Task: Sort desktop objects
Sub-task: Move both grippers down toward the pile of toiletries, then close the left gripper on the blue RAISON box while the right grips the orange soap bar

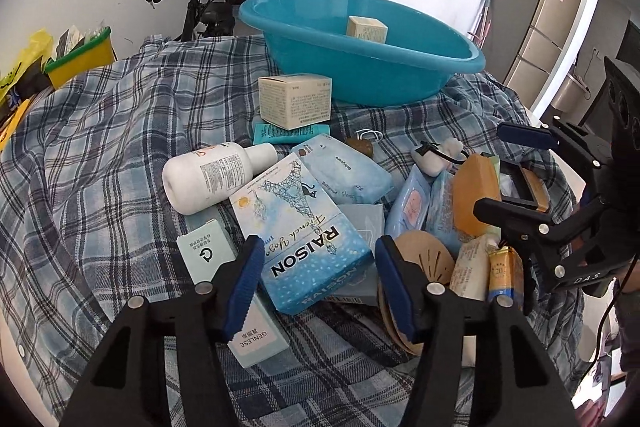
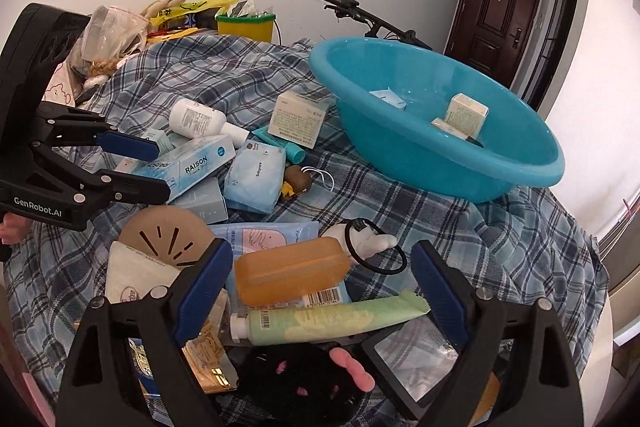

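The left gripper (image 1: 316, 267) has its fingers apart around the near end of a blue box (image 1: 298, 227) printed "RAISON", not pressing it; beside it lies a pale carton (image 1: 224, 291) marked "GENLESE". The right gripper (image 2: 324, 283) has its fingers wide apart over an orange soap bar (image 2: 290, 273) and a green tube (image 2: 332, 319). Toward the tabletop's far edge stands a blue basin (image 2: 516, 163) holding small boxes.
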`<action>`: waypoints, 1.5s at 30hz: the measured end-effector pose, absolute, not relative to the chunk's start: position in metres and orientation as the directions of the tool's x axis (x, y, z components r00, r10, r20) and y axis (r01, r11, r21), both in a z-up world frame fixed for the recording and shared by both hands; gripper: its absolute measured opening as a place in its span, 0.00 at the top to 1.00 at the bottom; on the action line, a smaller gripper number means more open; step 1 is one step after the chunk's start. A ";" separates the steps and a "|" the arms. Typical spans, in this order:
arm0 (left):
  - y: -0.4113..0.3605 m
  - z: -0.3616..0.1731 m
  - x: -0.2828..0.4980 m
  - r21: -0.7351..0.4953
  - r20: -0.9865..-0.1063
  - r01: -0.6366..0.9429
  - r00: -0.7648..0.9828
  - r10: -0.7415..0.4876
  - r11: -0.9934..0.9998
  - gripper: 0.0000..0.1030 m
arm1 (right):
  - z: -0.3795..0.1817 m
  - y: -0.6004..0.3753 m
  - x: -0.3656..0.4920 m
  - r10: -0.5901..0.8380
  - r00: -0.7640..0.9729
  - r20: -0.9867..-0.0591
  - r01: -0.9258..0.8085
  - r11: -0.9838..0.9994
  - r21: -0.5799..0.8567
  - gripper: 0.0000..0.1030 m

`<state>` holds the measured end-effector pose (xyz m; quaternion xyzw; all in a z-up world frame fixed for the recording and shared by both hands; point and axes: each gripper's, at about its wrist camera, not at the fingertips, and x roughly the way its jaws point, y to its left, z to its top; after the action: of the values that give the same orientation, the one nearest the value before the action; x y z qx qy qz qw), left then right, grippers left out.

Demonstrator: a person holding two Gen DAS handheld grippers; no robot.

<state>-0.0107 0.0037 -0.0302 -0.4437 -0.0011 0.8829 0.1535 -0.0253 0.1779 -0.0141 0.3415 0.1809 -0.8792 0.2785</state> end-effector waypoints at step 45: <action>0.010 -0.040 -0.045 -0.121 -0.873 -0.249 -0.435 0.222 -0.961 0.40 | -0.025 0.190 -0.033 -0.426 -0.562 -0.709 0.596 -0.803 0.011 0.41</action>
<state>-0.0452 0.0095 -0.0396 -0.5131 0.0129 0.8469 0.1391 -0.0332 0.1899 -0.0252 0.3663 0.1157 -0.8760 0.2916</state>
